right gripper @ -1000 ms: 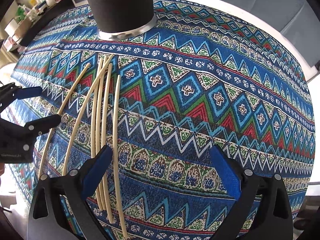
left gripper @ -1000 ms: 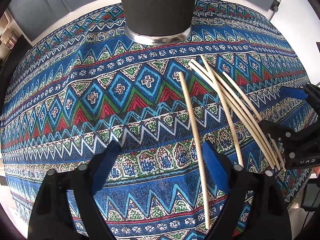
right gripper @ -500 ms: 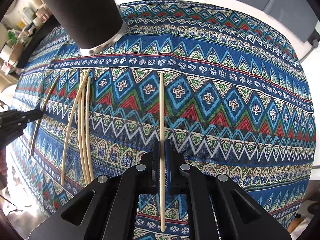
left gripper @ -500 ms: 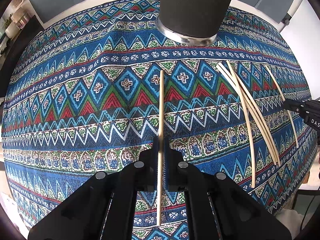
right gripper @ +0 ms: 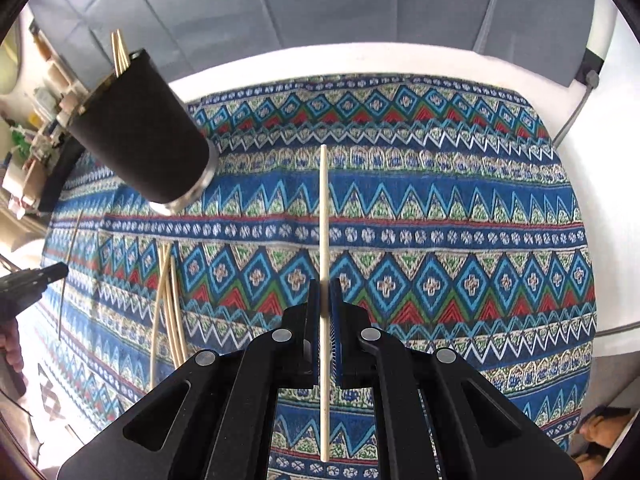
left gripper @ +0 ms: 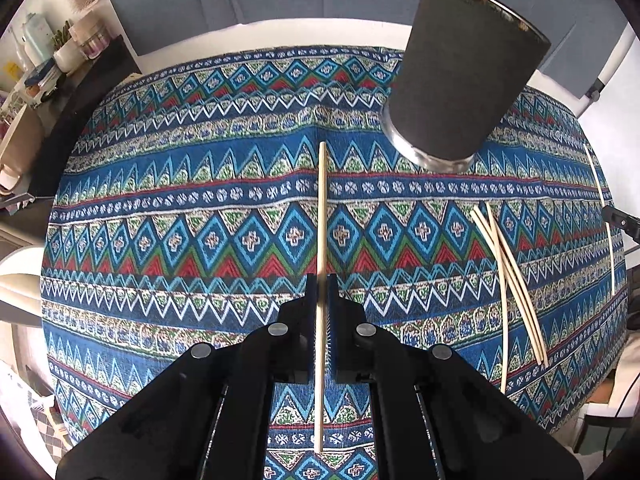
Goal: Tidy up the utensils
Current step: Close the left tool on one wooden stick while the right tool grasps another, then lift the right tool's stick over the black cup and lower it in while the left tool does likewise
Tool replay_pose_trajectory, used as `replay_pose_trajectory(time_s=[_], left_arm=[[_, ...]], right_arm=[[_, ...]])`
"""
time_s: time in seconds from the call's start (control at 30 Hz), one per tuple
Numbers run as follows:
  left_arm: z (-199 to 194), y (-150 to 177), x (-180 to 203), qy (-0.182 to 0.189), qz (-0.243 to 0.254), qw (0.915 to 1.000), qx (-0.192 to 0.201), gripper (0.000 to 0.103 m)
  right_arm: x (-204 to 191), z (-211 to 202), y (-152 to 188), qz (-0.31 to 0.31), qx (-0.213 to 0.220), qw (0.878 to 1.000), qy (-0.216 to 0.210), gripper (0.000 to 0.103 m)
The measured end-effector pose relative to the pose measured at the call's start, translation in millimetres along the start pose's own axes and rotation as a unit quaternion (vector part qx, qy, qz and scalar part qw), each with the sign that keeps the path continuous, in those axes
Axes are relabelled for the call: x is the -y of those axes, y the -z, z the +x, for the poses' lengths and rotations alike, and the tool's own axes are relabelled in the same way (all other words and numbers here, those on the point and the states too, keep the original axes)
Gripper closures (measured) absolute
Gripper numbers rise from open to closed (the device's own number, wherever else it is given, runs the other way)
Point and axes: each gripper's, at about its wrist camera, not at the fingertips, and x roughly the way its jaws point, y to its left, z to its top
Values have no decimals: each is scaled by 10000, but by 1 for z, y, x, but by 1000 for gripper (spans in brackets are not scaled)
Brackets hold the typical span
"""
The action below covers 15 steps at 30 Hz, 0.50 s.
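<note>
The left gripper [left gripper: 320, 284] is clenched on one chopstick [left gripper: 321, 216], the right gripper [right gripper: 325, 286] on another chopstick [right gripper: 324, 208], each stick running toward twelve o'clock between its pads above the patterned cloth [left gripper: 180, 248]; the black cup [left gripper: 464, 76] stands at one o'clock in the left view, loose chopsticks [left gripper: 508, 276] lying at three o'clock

Round table [left gripper: 256, 30] under a blue patterned cloth [left gripper: 200, 216] — upper right, a black cup [left gripper: 464, 80] standing on it; right of centre, loose pale sticks [left gripper: 512, 276] lying crossed — one more [left gripper: 600, 184] near the right edge.
</note>
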Motion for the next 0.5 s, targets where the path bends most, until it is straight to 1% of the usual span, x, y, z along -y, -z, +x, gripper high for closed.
replay_pose_trajectory(time_s=[0.03, 0.23, 0.37, 0.5], left_arm=[[-3, -9, 8, -10, -9, 10000, 65, 98], [-41, -52, 20, 82, 8, 9982, 593, 98], [-62, -84, 30, 95, 28, 9958, 910, 98], [-81, -107, 39, 179, 66, 9927, 1194, 98]], right_arm=[[-2, -4, -6, 15, 81, 10000, -26, 99], [-16, -29, -46, -117, 603, 9981, -64, 99], [-27, -45, -66, -191, 880, 9957, -223, 99], [-40, -54, -81, -282, 1133, 9924, -390, 98]])
